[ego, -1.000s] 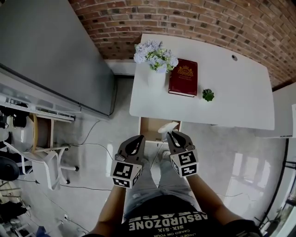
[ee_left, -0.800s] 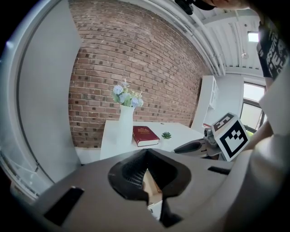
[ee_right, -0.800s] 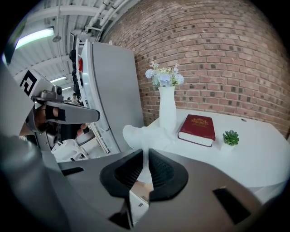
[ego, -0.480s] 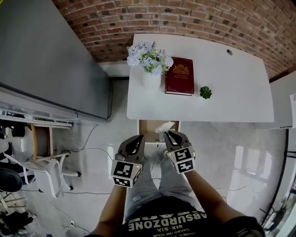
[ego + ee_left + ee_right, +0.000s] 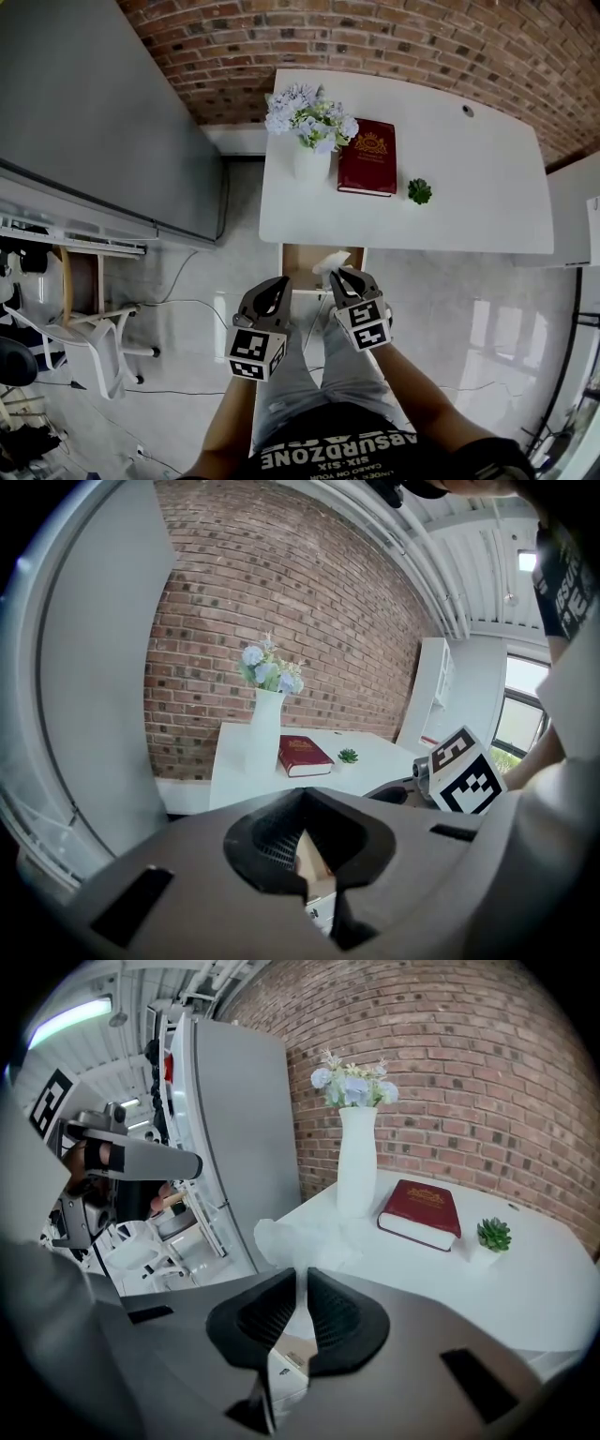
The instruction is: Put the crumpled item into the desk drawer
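Observation:
The desk drawer [image 5: 302, 262] stands pulled open under the front edge of the white desk [image 5: 469, 197], its brown inside showing. My right gripper [image 5: 343, 277] is shut on the crumpled item [image 5: 328, 263], a white wad of paper, and holds it over the drawer's right part. In the right gripper view the wad [image 5: 298, 1237] bulges past the fingertips of the right gripper [image 5: 302, 1281]. My left gripper [image 5: 271, 289] hangs beside it at the left, nearer than the drawer, shut with nothing in it. Through the left gripper [image 5: 301, 805] a strip of drawer wood [image 5: 313, 859] shows.
On the desk stand a white vase [image 5: 315, 161] with pale flowers, a red book [image 5: 367, 157] and a small green plant [image 5: 419, 191]. A grey panel [image 5: 94, 112] fills the left side, with a white chair [image 5: 94, 339] and cables on the floor below it. The person's legs are under the grippers.
The right gripper has sunk a little with the paper wad still in it, closer to the open drawer. The left gripper has stayed where it was.

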`<state>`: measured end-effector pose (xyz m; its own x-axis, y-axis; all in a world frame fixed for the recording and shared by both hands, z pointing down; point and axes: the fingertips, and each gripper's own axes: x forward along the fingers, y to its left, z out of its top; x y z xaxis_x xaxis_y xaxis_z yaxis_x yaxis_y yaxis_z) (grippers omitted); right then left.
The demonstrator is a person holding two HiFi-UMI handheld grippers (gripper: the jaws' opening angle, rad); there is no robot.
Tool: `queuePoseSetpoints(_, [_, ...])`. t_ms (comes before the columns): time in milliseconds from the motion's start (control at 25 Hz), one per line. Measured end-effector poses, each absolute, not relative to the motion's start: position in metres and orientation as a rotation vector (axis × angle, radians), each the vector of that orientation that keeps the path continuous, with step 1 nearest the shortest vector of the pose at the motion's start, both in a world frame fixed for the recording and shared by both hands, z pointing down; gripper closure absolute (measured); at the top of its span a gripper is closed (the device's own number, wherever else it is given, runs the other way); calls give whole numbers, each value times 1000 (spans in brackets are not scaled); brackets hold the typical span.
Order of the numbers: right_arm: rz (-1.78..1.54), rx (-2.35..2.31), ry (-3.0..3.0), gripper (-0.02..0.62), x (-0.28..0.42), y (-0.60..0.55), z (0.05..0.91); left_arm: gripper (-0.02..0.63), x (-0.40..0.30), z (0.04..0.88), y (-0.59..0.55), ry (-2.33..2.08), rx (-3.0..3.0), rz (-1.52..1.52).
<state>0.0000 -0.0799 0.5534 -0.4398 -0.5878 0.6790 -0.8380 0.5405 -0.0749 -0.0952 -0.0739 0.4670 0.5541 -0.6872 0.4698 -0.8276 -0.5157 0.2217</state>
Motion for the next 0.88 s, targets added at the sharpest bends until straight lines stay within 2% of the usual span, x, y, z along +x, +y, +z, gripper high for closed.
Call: queuePoseSetpoints(880, [394,941,-2097,565,-6,-76,599,600,-118,481,-55,-1340,2275,404])
